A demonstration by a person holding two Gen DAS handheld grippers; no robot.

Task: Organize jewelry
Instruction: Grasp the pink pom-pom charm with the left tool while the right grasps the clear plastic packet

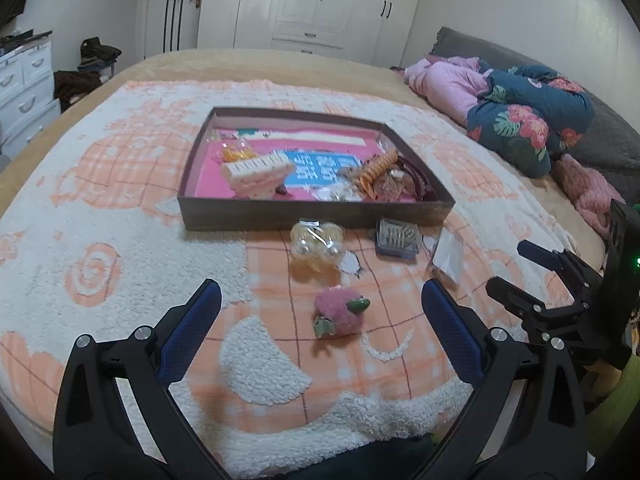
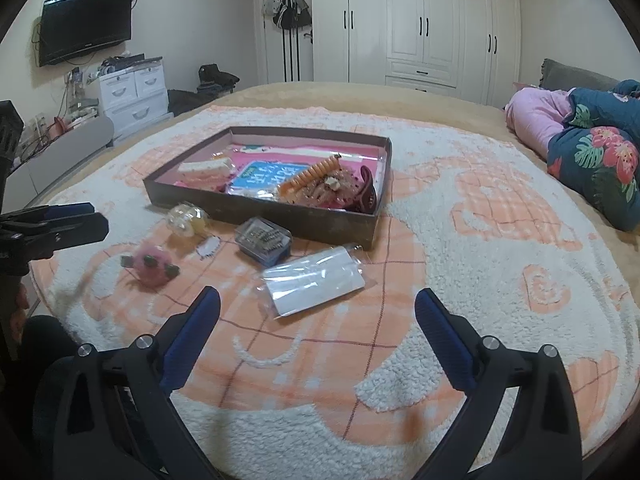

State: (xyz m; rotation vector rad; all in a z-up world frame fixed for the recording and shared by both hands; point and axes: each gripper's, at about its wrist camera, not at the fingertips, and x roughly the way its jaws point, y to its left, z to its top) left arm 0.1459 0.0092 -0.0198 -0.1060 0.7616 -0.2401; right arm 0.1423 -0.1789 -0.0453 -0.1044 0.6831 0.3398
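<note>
- The brown box [image 1: 312, 216] sits on the peach-and-white blanket [image 1: 120, 240] spread over the bed, and it already holds part of the collection: a cream hair clip [image 1: 258, 174], an orange spiral hair tie [image 1: 378, 168], a dark red claw clip [image 2: 366, 190] and a tangle of small pieces against its right-hand side.
- Four things lie outside it, on the blanket near its front wall: a clear packet of yellowish beads [image 1: 316, 246], a small blue-grey case [image 1: 396, 240], a flat clear packet with a white card [image 2: 316, 284], and a fluffy pink hair accessory [image 1: 340, 316] nearest the person.
- I judge the job roughly half done; those four loose items appear to be what is left to go into the box.
- The left hand-held gripper [image 1: 320, 312] hangs above the blanket with its jaws spread wide and nothing between them; the pink accessory lies below, between the two fingers.
- The right hand-held gripper [image 2: 316, 316] is likewise wide open and empty, pointed toward the flat packet.
</note>
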